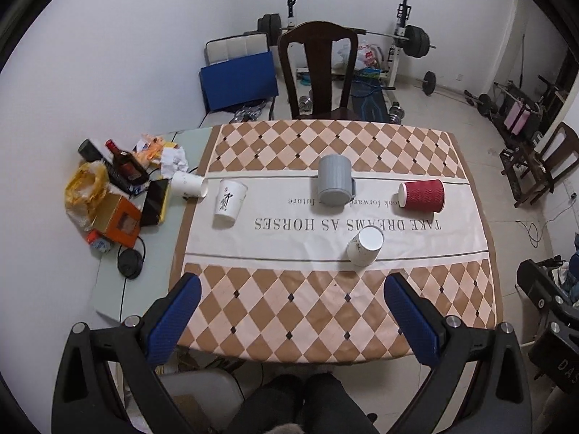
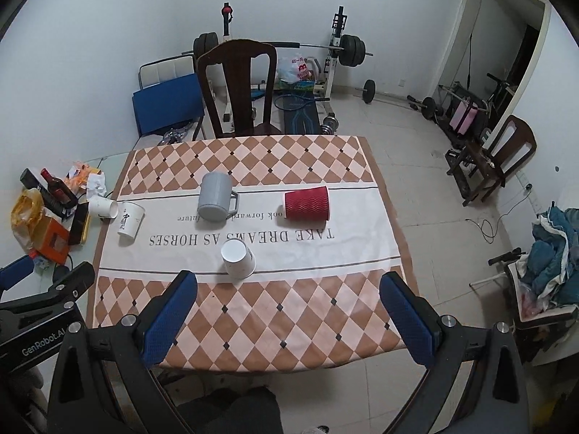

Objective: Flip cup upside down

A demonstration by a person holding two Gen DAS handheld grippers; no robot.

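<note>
Several cups sit on the checkered tablecloth point(image 1: 289, 300). A red ribbed paper cup point(image 1: 421, 195) point(image 2: 307, 203) lies on its side at the right. A grey mug point(image 1: 334, 185) point(image 2: 216, 196) stands upside down in the middle. A white paper cup point(image 1: 364, 246) point(image 2: 237, 258) stands upside down near the front. A white cup with black writing point(image 1: 229, 204) point(image 2: 130, 218) stands upright at the left. Another white cup point(image 1: 189, 184) point(image 2: 103, 207) lies on its side off the cloth. My left gripper point(image 1: 291, 291) and right gripper point(image 2: 287, 287) are open and empty above the near table edge.
Clutter lies at the table's left: a dark bottle point(image 1: 125, 164), an orange box point(image 1: 117, 222), a yellow bag point(image 1: 85, 190), cables. A wooden chair point(image 1: 318, 68) stands behind the table. Weights and a bench fill the back of the room. The left gripper's body point(image 2: 39, 307) shows at the right view's left edge.
</note>
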